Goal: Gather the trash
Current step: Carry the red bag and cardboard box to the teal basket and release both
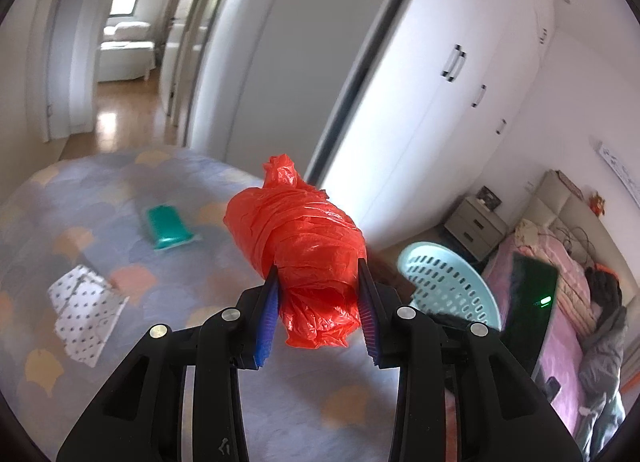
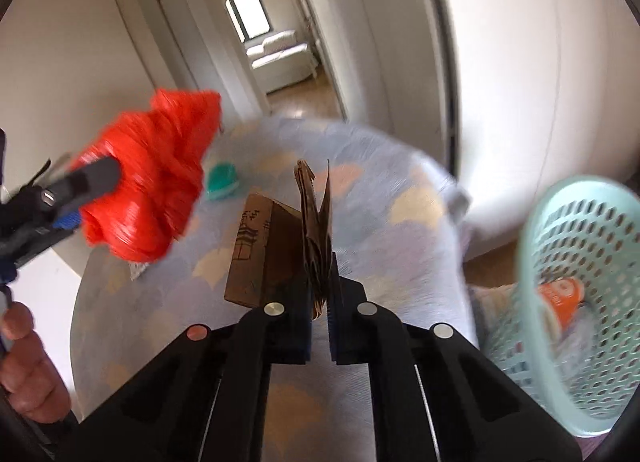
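Observation:
My left gripper (image 1: 318, 267) is shut on a crumpled orange-red plastic bag (image 1: 296, 230), held up over the bed; both blue pads press into its sides. The same bag (image 2: 152, 174) shows at the left of the right wrist view. My right gripper (image 2: 322, 282) is shut on the upright flap of a brown cardboard box (image 2: 256, 258), which hangs to the left of the jaws above the bed cover. On the cover lie a green plastic tub (image 1: 168, 228) and a white dotted paper packet (image 1: 86, 310). A pale teal perforated basket (image 2: 536, 246) stands at the right.
The bed cover (image 1: 120, 190) is lilac with pastel scallops. An orange-labelled item (image 2: 560, 298) lies in the basket. White wardrobe doors (image 1: 440, 82) rise behind, with a nightstand (image 1: 476, 228) and a pink-covered bed (image 1: 560, 302) at the right. A hand (image 2: 24, 374) holds the left gripper.

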The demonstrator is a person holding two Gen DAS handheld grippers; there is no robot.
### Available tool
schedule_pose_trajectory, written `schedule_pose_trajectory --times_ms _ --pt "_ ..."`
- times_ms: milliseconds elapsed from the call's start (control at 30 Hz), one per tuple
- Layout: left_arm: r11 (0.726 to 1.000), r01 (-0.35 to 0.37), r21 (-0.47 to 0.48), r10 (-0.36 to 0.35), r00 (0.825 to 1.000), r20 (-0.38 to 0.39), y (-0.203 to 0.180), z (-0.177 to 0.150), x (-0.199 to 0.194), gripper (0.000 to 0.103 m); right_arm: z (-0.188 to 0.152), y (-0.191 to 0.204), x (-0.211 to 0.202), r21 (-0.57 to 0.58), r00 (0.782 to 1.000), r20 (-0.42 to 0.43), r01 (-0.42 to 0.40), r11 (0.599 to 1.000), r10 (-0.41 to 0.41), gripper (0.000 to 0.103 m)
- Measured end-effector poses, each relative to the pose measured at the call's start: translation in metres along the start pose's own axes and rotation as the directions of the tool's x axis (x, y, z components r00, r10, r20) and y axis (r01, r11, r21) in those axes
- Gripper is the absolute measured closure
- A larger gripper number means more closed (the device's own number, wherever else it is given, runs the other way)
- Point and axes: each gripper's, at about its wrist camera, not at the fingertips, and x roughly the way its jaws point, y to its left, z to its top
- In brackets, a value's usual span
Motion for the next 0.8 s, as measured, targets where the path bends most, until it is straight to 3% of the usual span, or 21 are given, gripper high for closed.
schedule_pose_trajectory --times_ms 167,333,567,800 --pt "0.996 0.068 0.053 -0.068 0.998 0.004 -0.035 0.004 0.009 0.069 0.015 -0.026 -0.052 0.033 0.988 0.114 0.103 0.994 -0.106 0.099" --pt "0.986 0.111 0.127 -0.109 0.994 -0.018 -0.078 0.007 0.028 0.069 0.023 -0.064 -0.099 0.108 0.951 0.199 0.218 0.97 -0.236 0.098" --pt "0.965 0.184 0.188 -0.164 0.979 -0.117 -0.126 0.001 0.079 0.069 0.019 -0.143 -0.129 0.307 0.93 0.152 0.279 0.91 -0.336 0.098" --pt "0.948 0.225 0.224 -0.168 0.955 -0.246 -0.162 -0.02 0.142 0.069 0.008 -0.199 -0.132 0.394 0.91 0.087 0.343 0.853 -0.406 0.098"
